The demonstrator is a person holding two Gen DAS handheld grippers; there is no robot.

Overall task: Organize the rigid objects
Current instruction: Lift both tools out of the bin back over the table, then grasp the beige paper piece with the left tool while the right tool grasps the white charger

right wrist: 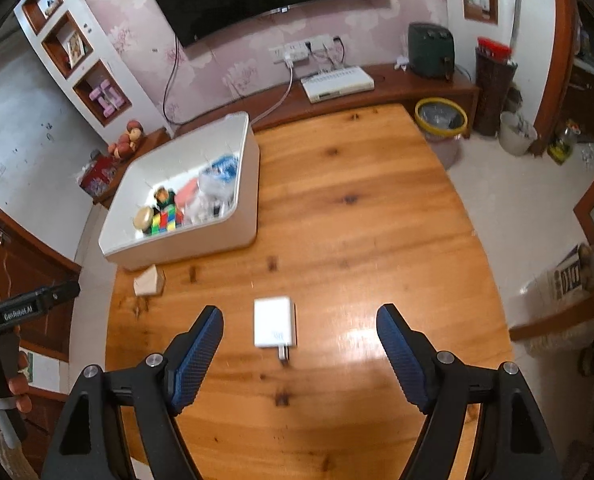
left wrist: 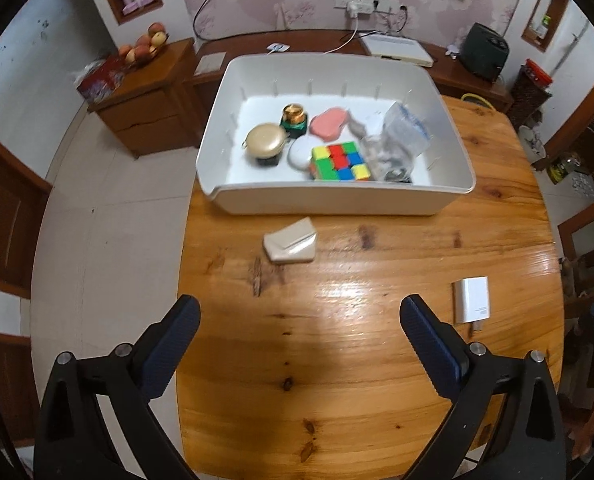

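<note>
On table (left wrist: 377,340) | charger (right wrist: 273,322) between spread right tongs (right wrist: 300,316) | bin (left wrist: 337,200) apart

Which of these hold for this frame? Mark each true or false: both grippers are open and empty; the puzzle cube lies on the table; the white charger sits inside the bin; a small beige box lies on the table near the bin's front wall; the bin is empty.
1. Both the left gripper and the right gripper are open and empty. True.
2. The puzzle cube lies on the table. False: it is inside the white bin.
3. The white charger sits inside the bin. False: it lies on the table.
4. A small beige box lies on the table near the bin's front wall. True.
5. The bin is empty. False: it holds several things.
</note>
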